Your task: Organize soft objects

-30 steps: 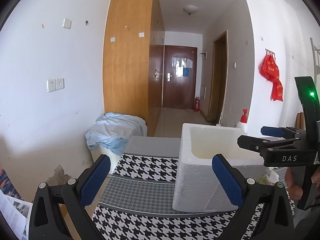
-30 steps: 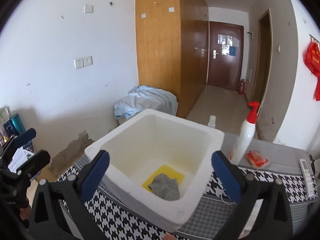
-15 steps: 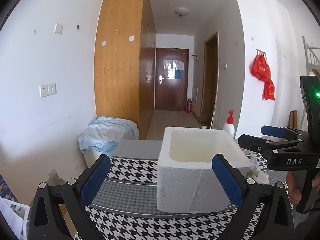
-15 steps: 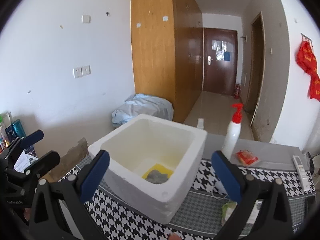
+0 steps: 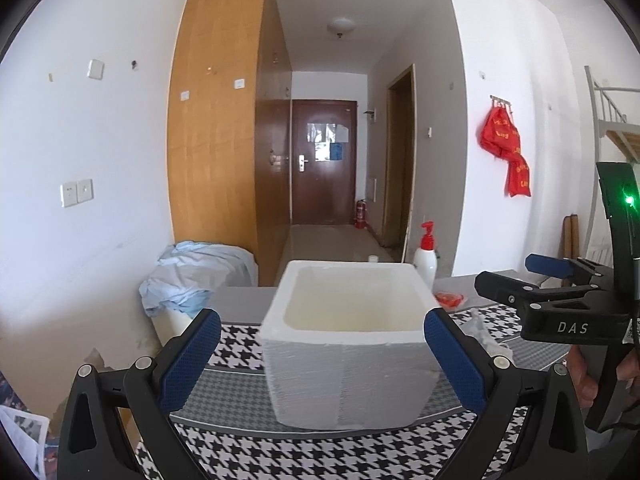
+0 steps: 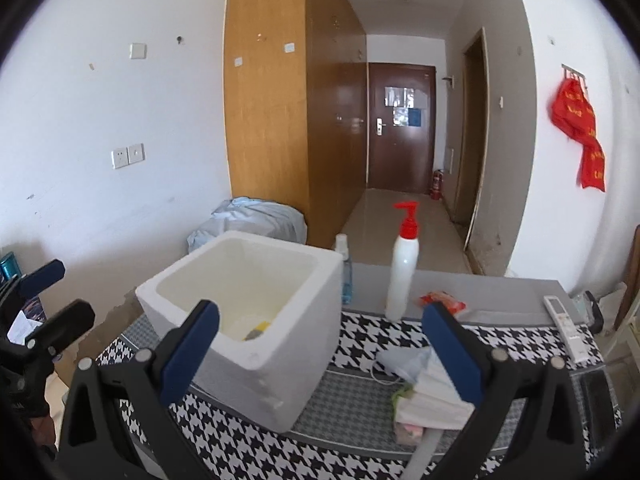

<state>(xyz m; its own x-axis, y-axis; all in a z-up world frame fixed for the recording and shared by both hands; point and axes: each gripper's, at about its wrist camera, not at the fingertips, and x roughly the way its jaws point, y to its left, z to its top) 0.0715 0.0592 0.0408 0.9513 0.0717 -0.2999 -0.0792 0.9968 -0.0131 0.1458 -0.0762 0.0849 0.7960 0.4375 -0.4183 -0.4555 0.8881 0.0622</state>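
Soft items are seen in two spots: a loose pile [image 6: 430, 394] of white folded cloth, a green scrap and something pink lies on the houndstooth table [image 6: 360, 344] just right of the foam box [image 6: 256, 320], and a grey rag [image 6: 253, 335] on a yellow piece [image 6: 263, 326] is already down on the box floor. The pile is judged light, limp and compressible; nothing fragile, little slip risk on fabric, but layers are likely to separate if pinched at an edge, so a hold across the thick middle of the fold, from above, is judged best. A thin white cable [image 6: 382, 376] runs beside the pile and could be snagged. The right gripper [image 6: 320, 344] is spread wide with nothing between its blue pads [image 6: 452, 354], held above the table with the pile near its right pad. The left gripper [image 5: 322, 356] is also spread wide and empty, framing the box from the near side. The box interior bottom is shown only by the right view; from the left view only the inner walls and rim are seen, so the contents are hidden there. The pile is mostly hidden in the left view, only a white crumple [image 5: 478, 330] being visible past the box. The right gripper itself [image 5: 552, 304] is shown from outside in the left view, jaws apart. A pump bottle [image 6: 404, 268], a red packet [image 6: 442, 302] and a remote [image 6: 566, 328] stand behind, not soft goods for the box as judged.
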